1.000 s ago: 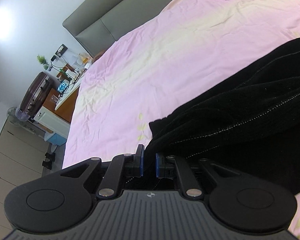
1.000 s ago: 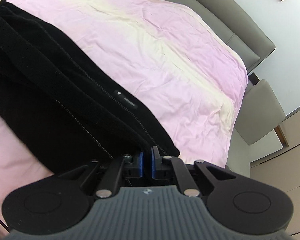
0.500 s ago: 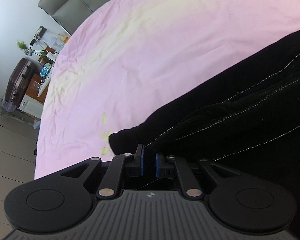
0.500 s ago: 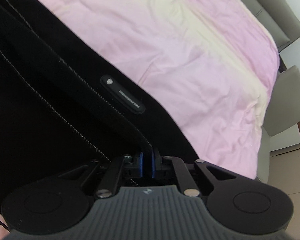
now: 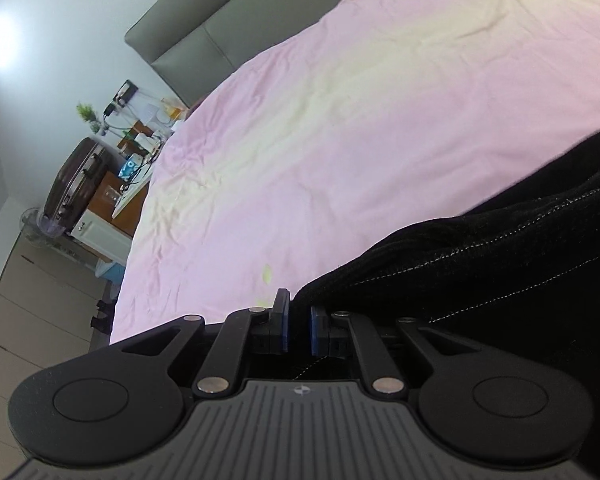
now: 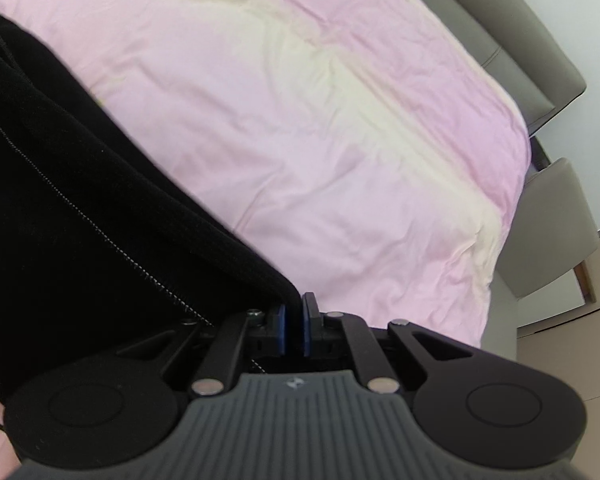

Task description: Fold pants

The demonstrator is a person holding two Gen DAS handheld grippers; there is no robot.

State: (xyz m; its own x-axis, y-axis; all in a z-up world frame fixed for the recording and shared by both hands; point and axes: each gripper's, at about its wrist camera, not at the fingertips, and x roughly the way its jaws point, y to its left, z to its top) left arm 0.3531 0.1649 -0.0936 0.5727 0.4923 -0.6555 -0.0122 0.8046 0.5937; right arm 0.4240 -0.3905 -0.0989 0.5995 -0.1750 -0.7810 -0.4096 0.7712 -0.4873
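Black pants [image 5: 480, 272] with pale stitching lie on a pink bed sheet [image 5: 360, 128]. In the left wrist view my left gripper [image 5: 299, 326] is shut on the pants' edge, and the cloth runs off to the right. In the right wrist view my right gripper [image 6: 294, 326] is shut on another edge of the pants [image 6: 80, 208], and the cloth spreads to the left. The blue pads [image 6: 281, 330] are close together with black fabric between them. The part of the pants between the two grippers is out of view.
A grey padded headboard [image 5: 204, 28] stands at the bed's far end. A bedside table with a plant, cables and a brown suitcase [image 5: 76, 184] is on the left. A grey chair [image 6: 552, 224] stands by the bed's right side.
Both grippers have lifted and tilted up with the pants' edge held. More pink sheet and the headboard show now, and less black cloth fills each view.
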